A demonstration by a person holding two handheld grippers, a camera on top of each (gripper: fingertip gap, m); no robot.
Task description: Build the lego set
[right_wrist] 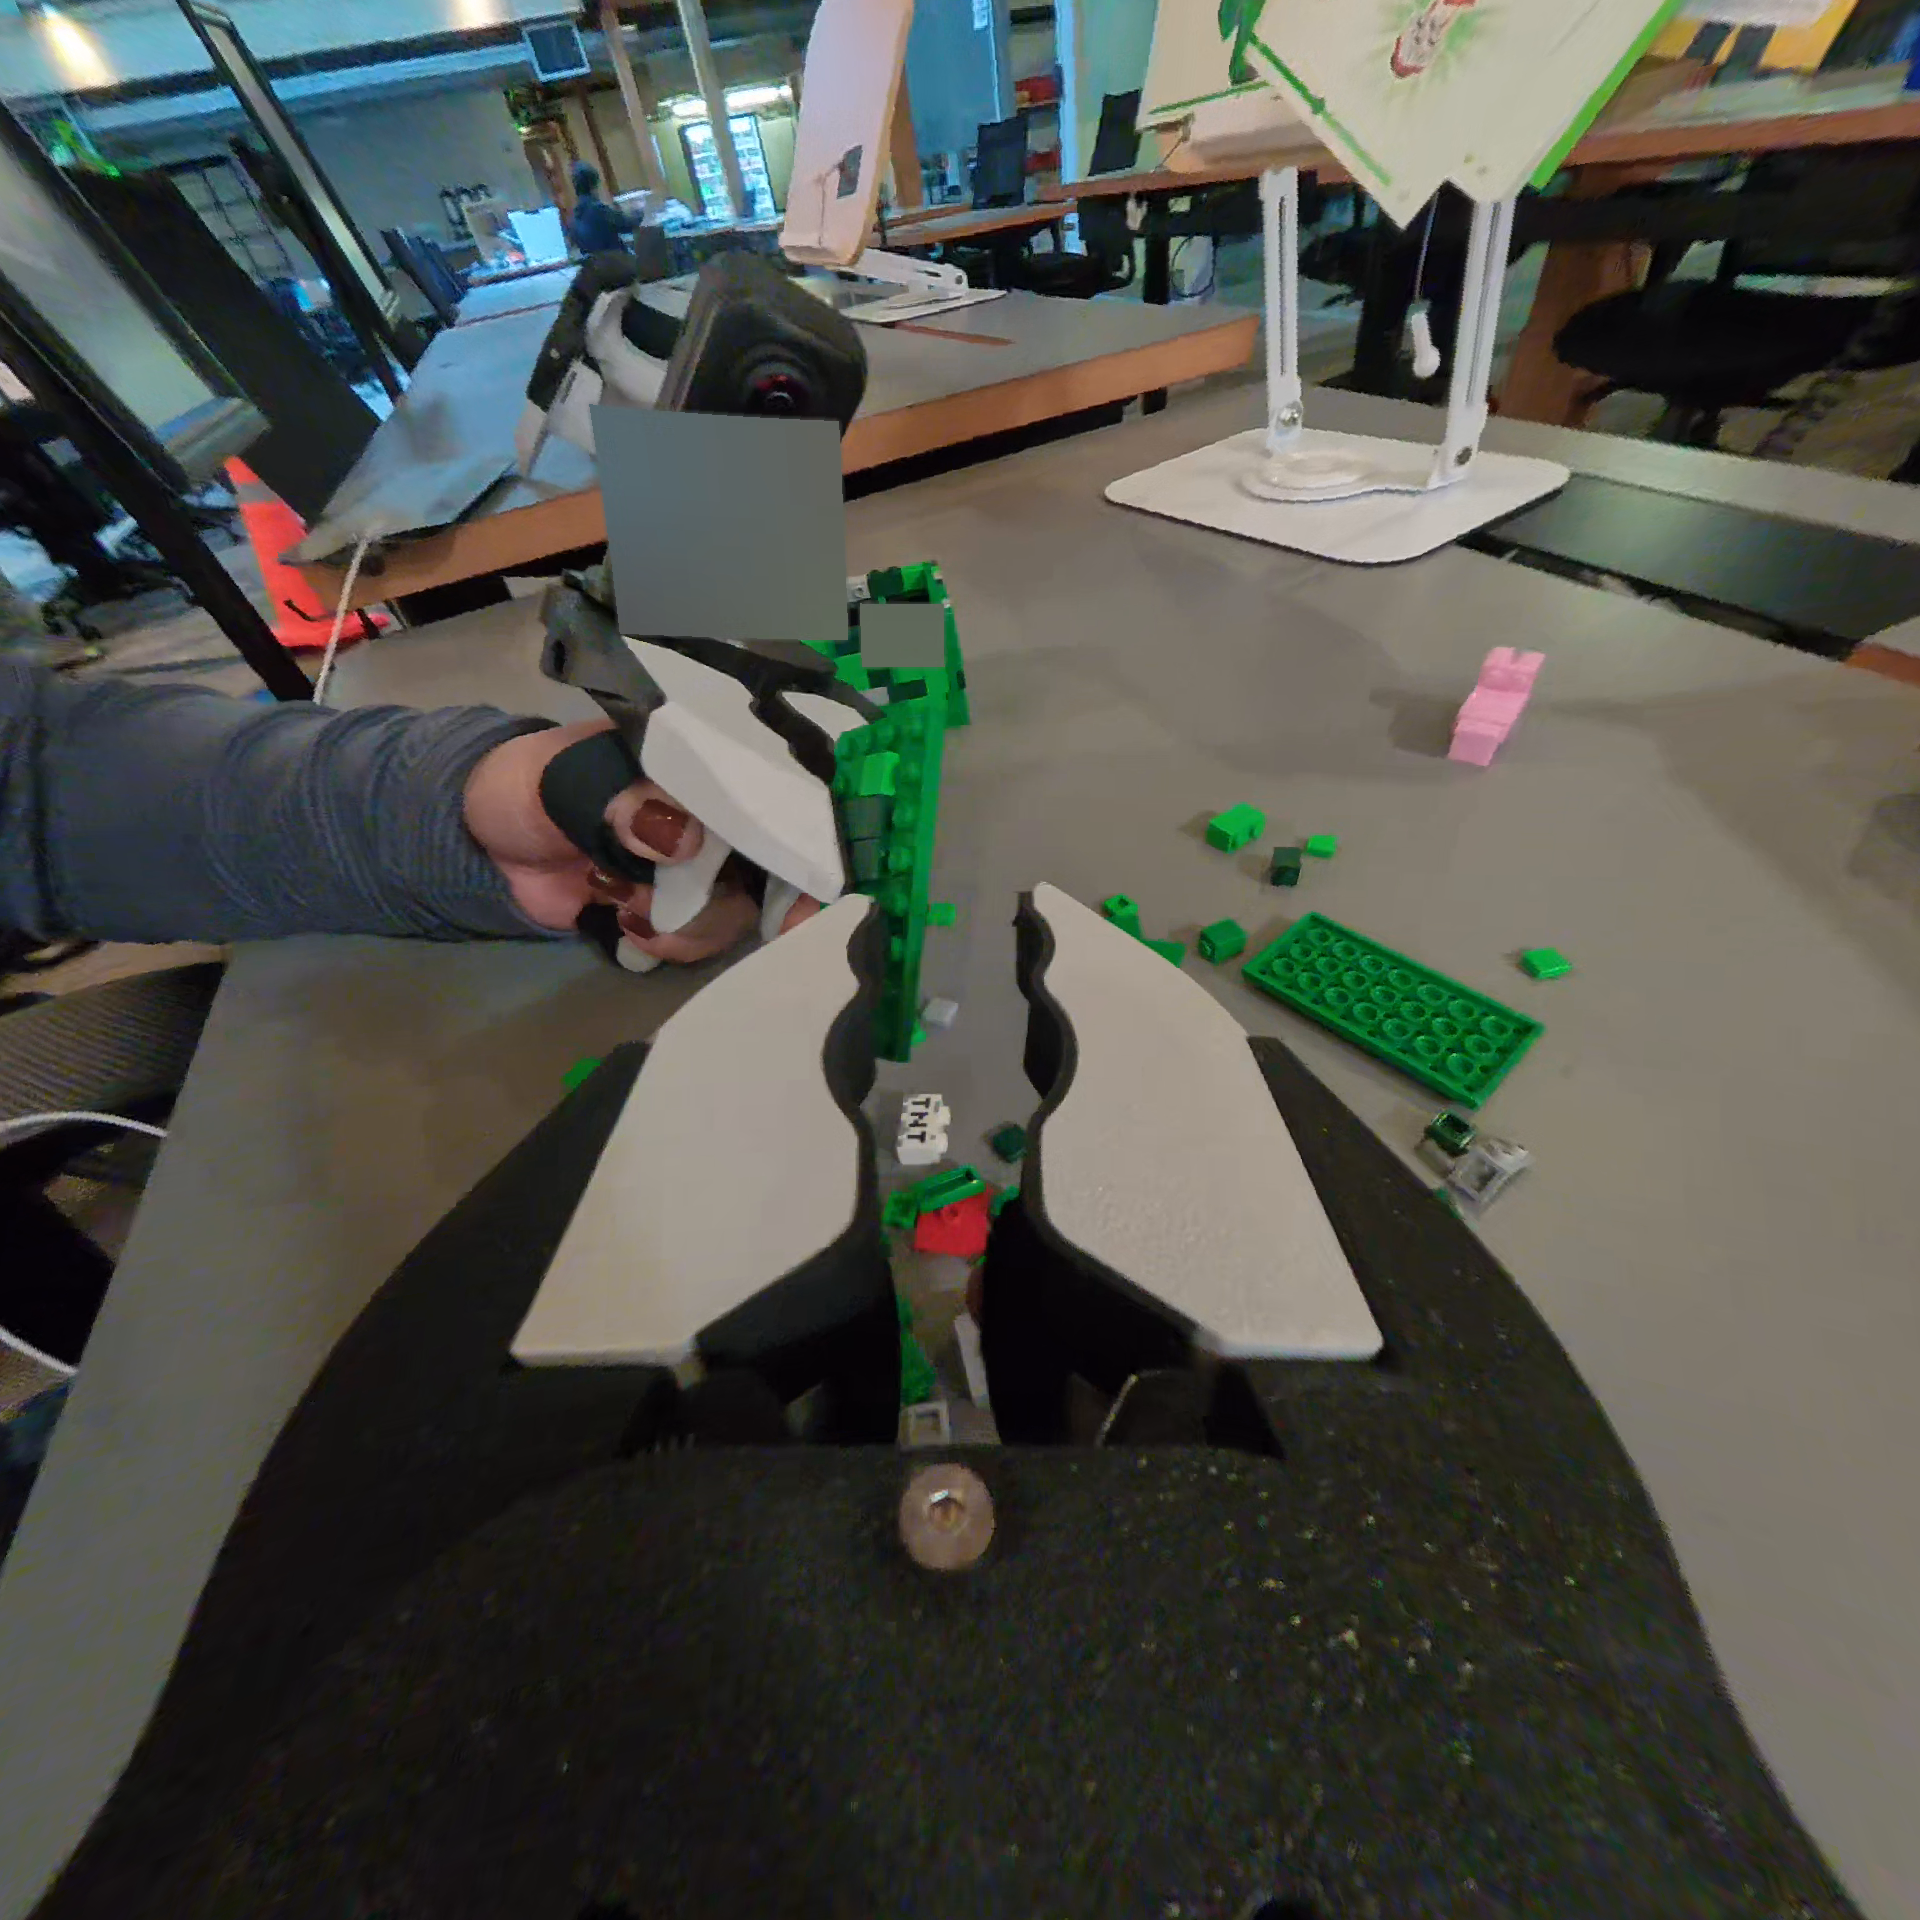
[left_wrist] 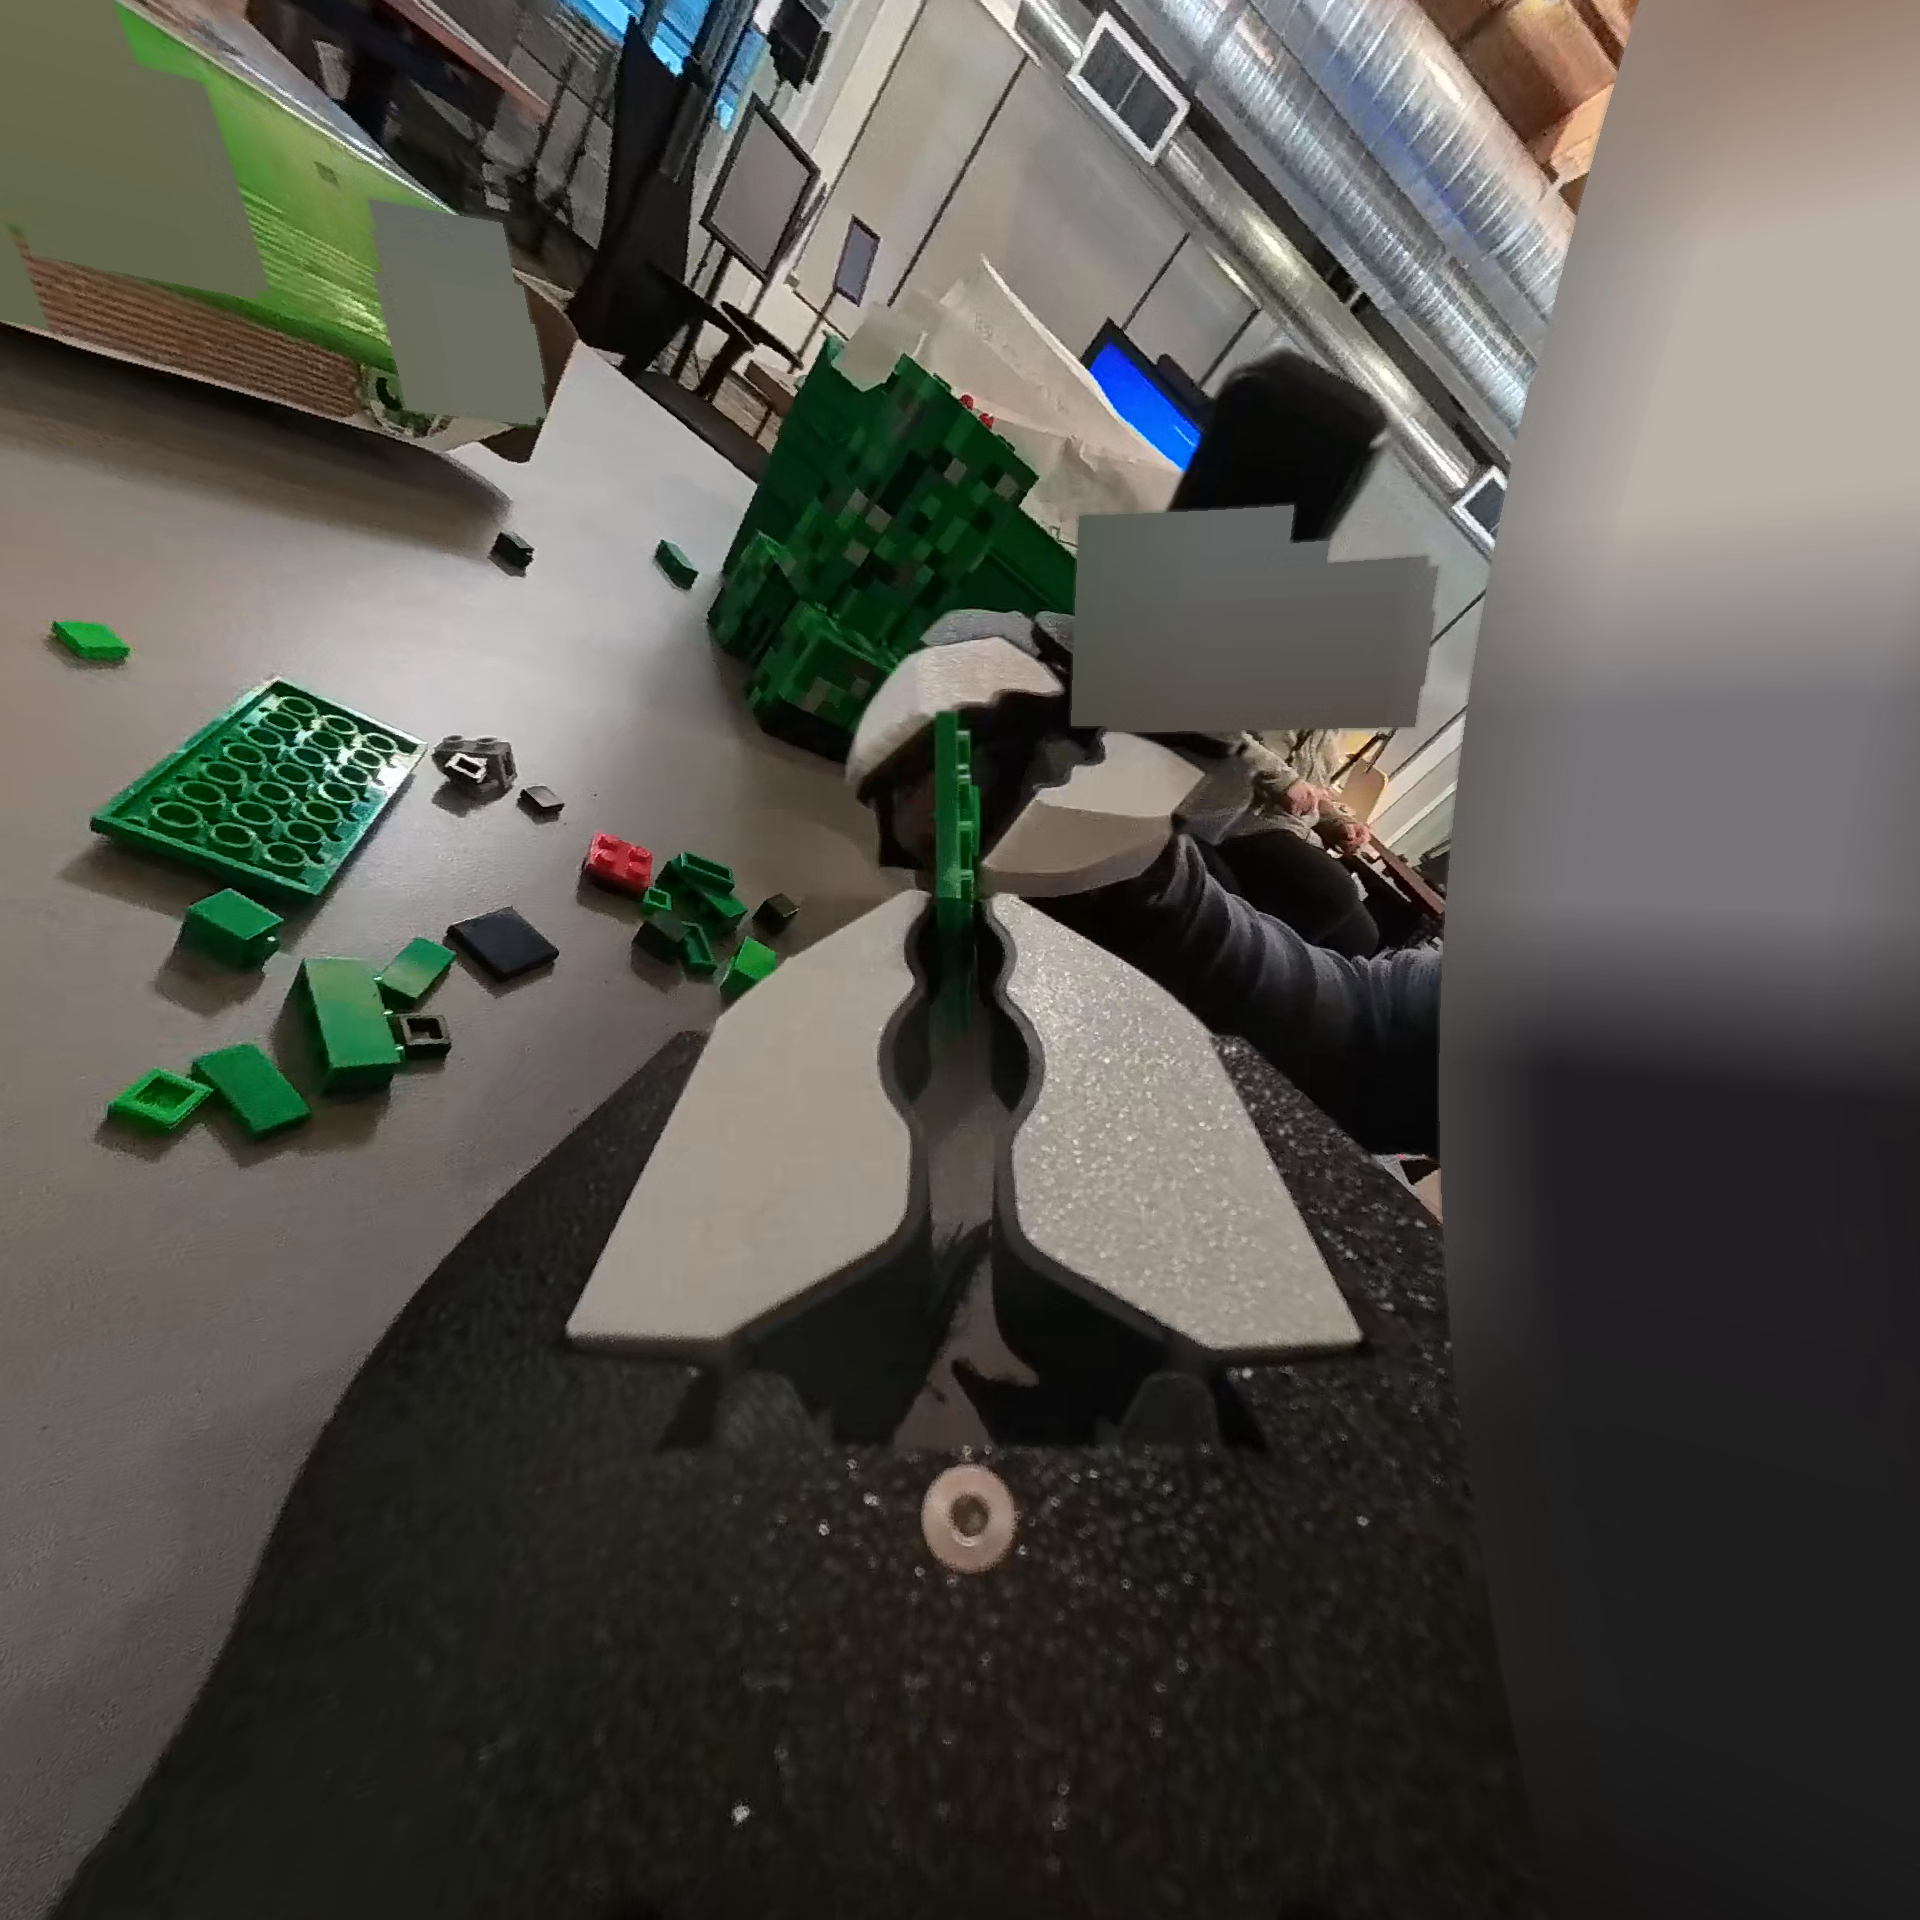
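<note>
My left gripper (left_wrist: 954,914) is shut on a green studded plate (left_wrist: 953,821), held edge-on above the grey table (left_wrist: 312,1299). In the right wrist view the left gripper (right_wrist: 847,842) clamps this plate assembly (right_wrist: 899,831) from the left, with small green bricks on its studded face. My right gripper (right_wrist: 945,909) is open; the plate's lower edge stands just inside its left finger (right_wrist: 727,1143). In the left wrist view the right gripper (left_wrist: 982,795) straddles the plate's far end. The built green blocky model (left_wrist: 883,540) stands behind.
Loose green, black and red pieces (left_wrist: 343,1023) lie on the table at left, with an upside-down green plate (left_wrist: 260,784). Under my right gripper lie a white printed brick (right_wrist: 923,1127) and a red piece (right_wrist: 951,1226). A pink figure (right_wrist: 1496,707) and a white stand (right_wrist: 1340,499) sit farther right. The tips of both grippers are at nearly the same place. Both grippers' tips are roughly 25 cm from the built green blocky model (left_wrist: 883,540).
</note>
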